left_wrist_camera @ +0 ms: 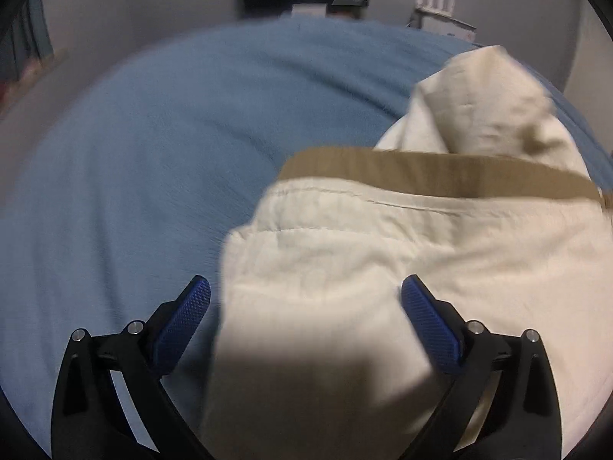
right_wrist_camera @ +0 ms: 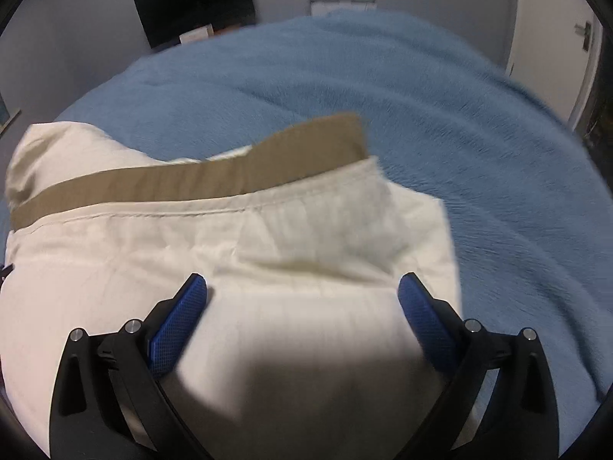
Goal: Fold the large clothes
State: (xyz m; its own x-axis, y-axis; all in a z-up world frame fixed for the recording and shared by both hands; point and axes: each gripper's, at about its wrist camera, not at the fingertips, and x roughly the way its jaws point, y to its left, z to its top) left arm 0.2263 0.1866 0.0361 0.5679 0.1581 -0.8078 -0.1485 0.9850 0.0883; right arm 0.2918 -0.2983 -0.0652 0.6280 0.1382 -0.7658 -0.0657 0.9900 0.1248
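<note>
I see the cream garment [left_wrist_camera: 383, 268] lying bunched on the blue blanket [left_wrist_camera: 153, 153], its tan band [left_wrist_camera: 421, 174] running across the cloth ahead of both grippers. In the left view a loose cream fold [left_wrist_camera: 490, 103] humps up beyond the band, toward the far right.

My left gripper [left_wrist_camera: 305, 326] hangs low over the garment's left edge, pointing forward and down. Its jaws stand wide apart, gripping nothing: the right finger [left_wrist_camera: 429, 326] is over cream cloth, the left finger [left_wrist_camera: 180, 326] over bare blanket just beside the edge. The cloth fills most of the gap between them.

My right gripper [right_wrist_camera: 302, 326] sits in much the same pose over the garment [right_wrist_camera: 306, 249], jaws spread wide and holding nothing. Here both fingers are over cloth (the right finger [right_wrist_camera: 429, 326] near the garment's right edge), with the band [right_wrist_camera: 191, 176] ahead and tilting up to the right. I cannot tell whether the pads touch the fabric or hover; both views are blurred.

Past the blanket [right_wrist_camera: 459, 115] stand a grey wall [right_wrist_camera: 95, 19], a black panel [right_wrist_camera: 195, 4] and a pale door [right_wrist_camera: 551, 46].
</note>
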